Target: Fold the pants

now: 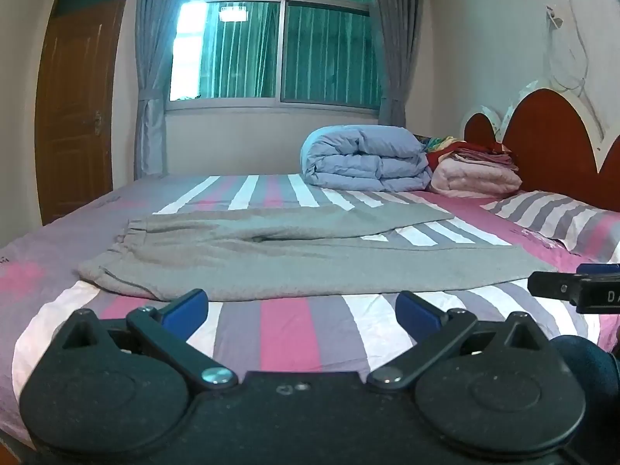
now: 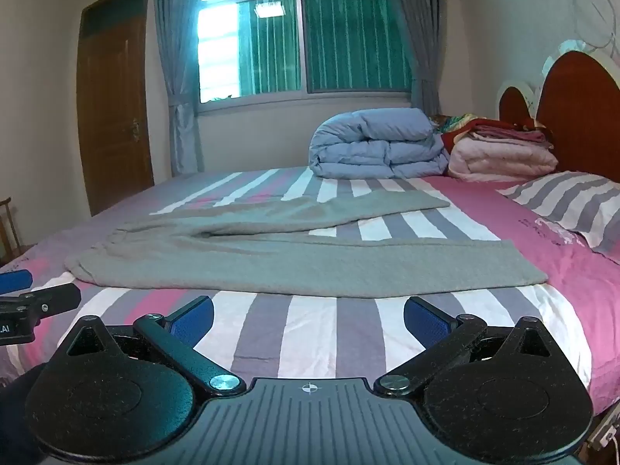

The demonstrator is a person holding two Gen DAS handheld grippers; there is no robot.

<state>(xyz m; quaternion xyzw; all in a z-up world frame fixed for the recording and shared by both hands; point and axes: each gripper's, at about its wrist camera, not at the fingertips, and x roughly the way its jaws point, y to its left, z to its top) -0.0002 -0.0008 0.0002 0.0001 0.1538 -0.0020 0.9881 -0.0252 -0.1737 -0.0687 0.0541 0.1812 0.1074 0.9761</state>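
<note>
Grey pants (image 1: 271,259) lie spread flat on the striped bed sheet (image 1: 286,333), waistband to the left, two legs running right and splayed apart. They also show in the right wrist view (image 2: 294,259). My left gripper (image 1: 302,310) is open and empty, just short of the pants' near edge. My right gripper (image 2: 310,317) is open and empty, just short of the near leg. Each gripper shows at the edge of the other's view: the right one (image 1: 577,286), the left one (image 2: 27,294).
A folded blue duvet (image 1: 364,162) and pink folded blankets (image 1: 476,178) sit at the far side of the bed. A striped pillow (image 1: 554,217) lies by the red headboard (image 1: 550,143) on the right. A window with curtains and a wooden door (image 1: 73,116) stand behind.
</note>
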